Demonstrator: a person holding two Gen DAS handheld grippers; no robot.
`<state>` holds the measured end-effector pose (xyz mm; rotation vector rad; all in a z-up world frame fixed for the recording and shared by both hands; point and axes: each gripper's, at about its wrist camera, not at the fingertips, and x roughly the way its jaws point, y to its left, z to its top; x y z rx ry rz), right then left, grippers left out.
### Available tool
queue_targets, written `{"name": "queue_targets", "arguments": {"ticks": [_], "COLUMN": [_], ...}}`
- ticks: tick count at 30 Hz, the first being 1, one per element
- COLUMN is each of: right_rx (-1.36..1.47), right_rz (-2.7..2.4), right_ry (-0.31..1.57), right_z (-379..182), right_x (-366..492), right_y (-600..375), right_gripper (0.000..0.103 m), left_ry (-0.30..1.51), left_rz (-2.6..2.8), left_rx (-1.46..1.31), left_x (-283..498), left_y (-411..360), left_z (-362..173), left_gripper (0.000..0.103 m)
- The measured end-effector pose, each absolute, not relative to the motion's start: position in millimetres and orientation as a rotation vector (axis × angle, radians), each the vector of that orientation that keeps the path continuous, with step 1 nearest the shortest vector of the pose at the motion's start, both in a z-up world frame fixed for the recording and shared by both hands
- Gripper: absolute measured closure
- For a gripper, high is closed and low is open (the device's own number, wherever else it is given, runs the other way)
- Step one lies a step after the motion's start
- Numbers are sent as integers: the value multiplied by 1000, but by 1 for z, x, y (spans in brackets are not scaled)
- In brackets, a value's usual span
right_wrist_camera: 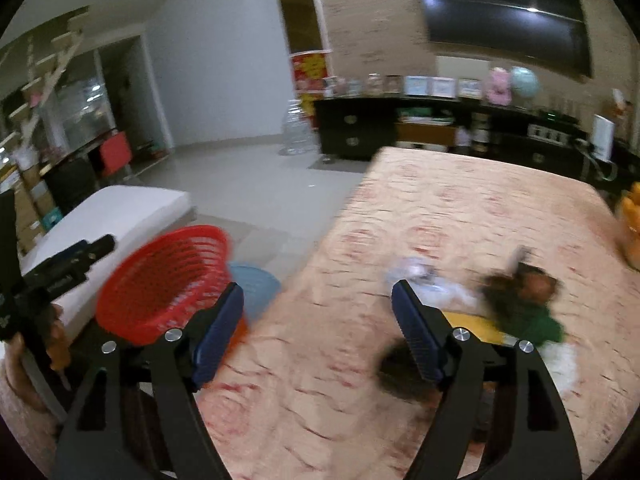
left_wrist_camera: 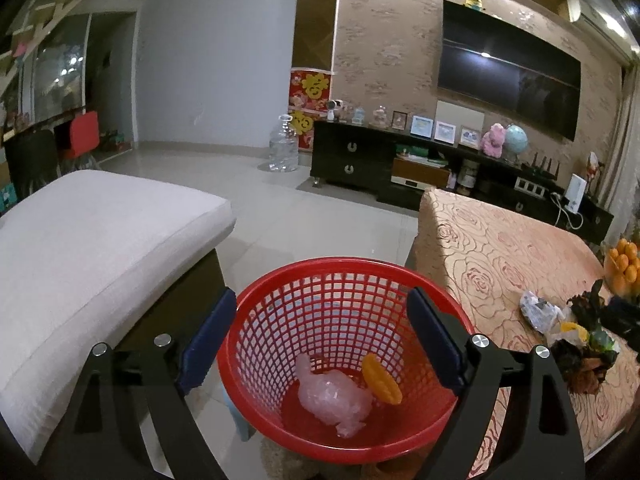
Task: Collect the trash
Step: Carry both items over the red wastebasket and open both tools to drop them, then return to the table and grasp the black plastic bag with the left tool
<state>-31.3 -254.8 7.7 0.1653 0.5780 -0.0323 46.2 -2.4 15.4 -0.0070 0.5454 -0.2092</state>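
Observation:
A red mesh basket stands beside the table on a pale blue stool. In it lie a crumpled pink plastic wad and an orange ridged piece. My left gripper hangs open over the basket's near side with nothing between its fingers. Over the rose-patterned tablecloth, my right gripper is open and empty; this view is blurred. Right of it on the cloth lie a crumpled white wrapper, a yellow scrap and a dark green-brown heap.
A white cushioned seat lies left of the basket. Oranges are piled at the table's right edge. A dark TV cabinet and a large water jug stand across the tiled floor.

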Motion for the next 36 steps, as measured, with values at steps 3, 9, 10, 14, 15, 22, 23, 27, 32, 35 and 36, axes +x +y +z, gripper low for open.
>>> {"name": "queue_targets", "arguments": {"ticks": [3, 9, 10, 14, 15, 22, 23, 27, 32, 35, 36], "right_rx": [175, 236, 247, 268, 277, 314, 321, 340, 363, 363, 363], "right_rz": [-115, -237, -254, -328, -338, -375, -376, -386, -395, -399, -400], "right_ry": [576, 576, 574, 557, 550, 539, 540, 541, 553, 556, 557], "right_z": [4, -14, -16, -23, -24, -28, -29, -31, -37, -38, -39], "right_x": [-54, -89, -93, -110, -112, -124, -125, -128, -127, -126, -126], "right_y": [-290, -341, -347, -370, -373, -390, -393, -398, -405, -406, -407], "right_gripper": [28, 28, 28, 23, 23, 22, 22, 22, 22, 22, 22], "left_ry": [545, 544, 548, 578, 579, 603, 611, 651, 674, 697, 703], "left_rz": [-219, -252, -265, -326, -333, -415, -430, -531, -612, -674, -690], "left_rx": [6, 41, 41, 35, 44, 107, 110, 122, 164, 185, 187], "left_x": [44, 38, 37, 33, 31, 20, 19, 15, 10, 7, 7], "left_y": [-10, -28, -31, -48, -53, -99, -105, -135, -172, -197, -202], "left_z": [15, 14, 14, 11, 10, 2, 1, -7, -18, -27, -29], "left_gripper": [19, 19, 19, 19, 19, 19, 19, 19, 19, 19, 19]}}
